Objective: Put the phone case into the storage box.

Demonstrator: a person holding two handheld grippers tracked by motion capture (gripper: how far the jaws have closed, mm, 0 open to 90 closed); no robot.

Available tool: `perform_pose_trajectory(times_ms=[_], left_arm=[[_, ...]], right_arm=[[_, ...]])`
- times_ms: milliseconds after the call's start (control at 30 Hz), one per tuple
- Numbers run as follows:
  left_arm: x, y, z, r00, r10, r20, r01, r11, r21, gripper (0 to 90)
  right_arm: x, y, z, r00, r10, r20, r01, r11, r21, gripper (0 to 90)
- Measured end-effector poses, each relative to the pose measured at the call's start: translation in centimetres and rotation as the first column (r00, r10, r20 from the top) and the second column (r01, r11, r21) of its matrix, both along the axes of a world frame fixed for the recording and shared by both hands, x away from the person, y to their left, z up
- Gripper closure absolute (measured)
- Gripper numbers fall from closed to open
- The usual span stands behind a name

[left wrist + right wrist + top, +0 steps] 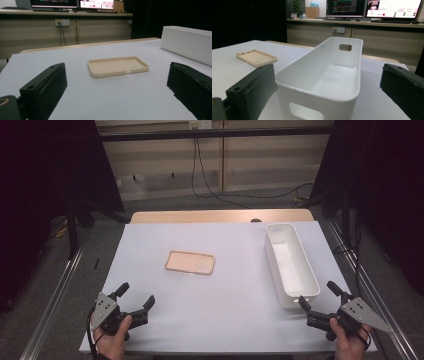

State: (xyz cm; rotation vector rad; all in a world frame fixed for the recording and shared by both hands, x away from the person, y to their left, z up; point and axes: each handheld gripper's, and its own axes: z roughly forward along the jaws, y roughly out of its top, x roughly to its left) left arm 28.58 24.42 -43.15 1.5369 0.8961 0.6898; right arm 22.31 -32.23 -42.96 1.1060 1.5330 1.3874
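High view, phone case (190, 262) beyond left gripper (136, 296)

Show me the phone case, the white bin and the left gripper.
phone case (190, 262), high view, middle of its inside face.
white bin (270, 251), high view, left rim.
left gripper (136, 294), high view, midway between its fingertips.

Claw (327, 92) jaws wide apart; white bin (332, 75) between, phone case (257, 58) beyond.
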Motion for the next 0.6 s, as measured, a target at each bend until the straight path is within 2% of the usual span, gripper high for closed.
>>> perform_pose_trajectory(times_ms=[200,267,333,600], left_arm=[[-0.05,0.24,0.07,0.9999,0.012,0.003,-0.012,0.9999,-0.006,2.8],[0.02,0.21,0.11,0.9998,0.017,0.000,-0.017,0.9998,0.009,3.1],[0.15,0.15,0.11,0.9998,0.021,-0.002,-0.021,0.9998,0.007,3.2],[0.94,-0.67,0.11,0.9999,0.000,-0.013,0.000,1.0000,0.001,3.1]], right_arm=[[0.03,0.06,0.02,1.0000,0.006,0.001,-0.006,1.000,0.001,0.0],[0.01,0.02,0.04,1.0000,0.005,-0.001,-0.005,1.000,-0.004,0.0],[-0.05,0.02,0.07,1.0000,0.002,0.003,-0.002,1.000,-0.002,0.0],[-0.20,-0.08,0.04,1.0000,0.001,0.002,-0.001,1.000,-0.005,0.0]])
